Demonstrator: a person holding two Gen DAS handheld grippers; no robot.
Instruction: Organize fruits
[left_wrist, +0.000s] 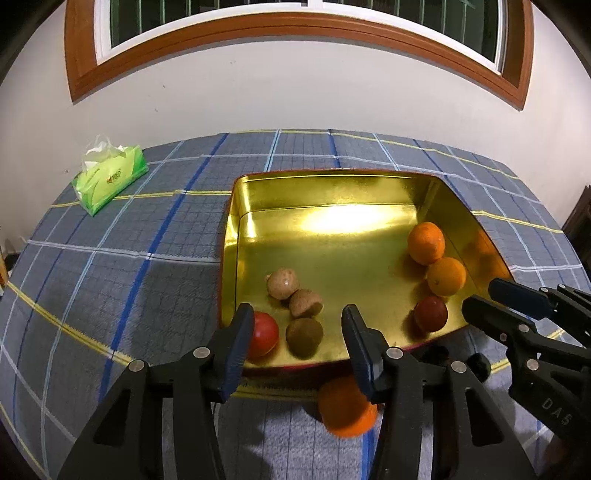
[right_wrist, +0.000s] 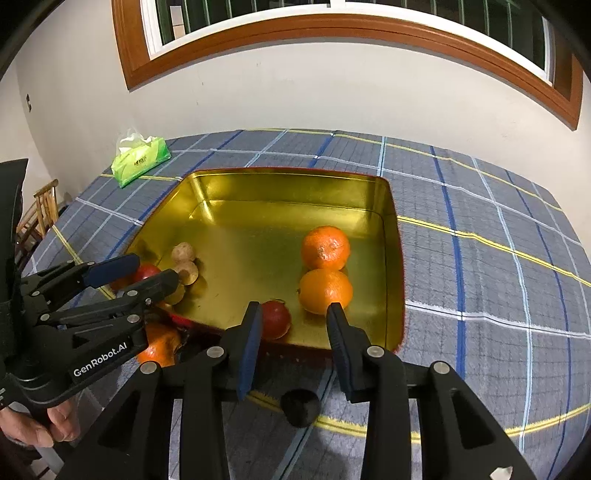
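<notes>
Our left gripper (left_wrist: 295, 332) hangs over the near edge of the gold tin tray (left_wrist: 332, 192) with its jaws parted and nothing between the pads; just beyond the tips sit a red fruit (left_wrist: 264, 334) and three brown fruits (left_wrist: 303, 338), grouped at the tray's near left corner. Our right gripper (right_wrist: 293, 328) is likewise open and empty, narrower, its tips above the near rim with a second red fruit (right_wrist: 275, 319) just past them and two oranges (right_wrist: 325, 269) touching each other beyond. We judge both hands to be between placements: most fruit is already sorted inside the tray, browns to the left, oranges to the right. Still outside on the checked tablecloth (right_wrist: 480, 258) are one orange (left_wrist: 347, 410), just in front of the tray's near wall, and a small dark round fruit (right_wrist: 301, 408) close below the right gripper. The next move, as we read it, calls for drawing a gripper back and down to one of these, closing gently on a round thing that could roll, then lifting it over the wall. As for writing, the left gripper's body reads "GenRobot.AI" in the right view; the right gripper shows "DAS" in the left view. The green tissue pack (left_wrist: 110, 181) carries a logo too small to read.
</notes>
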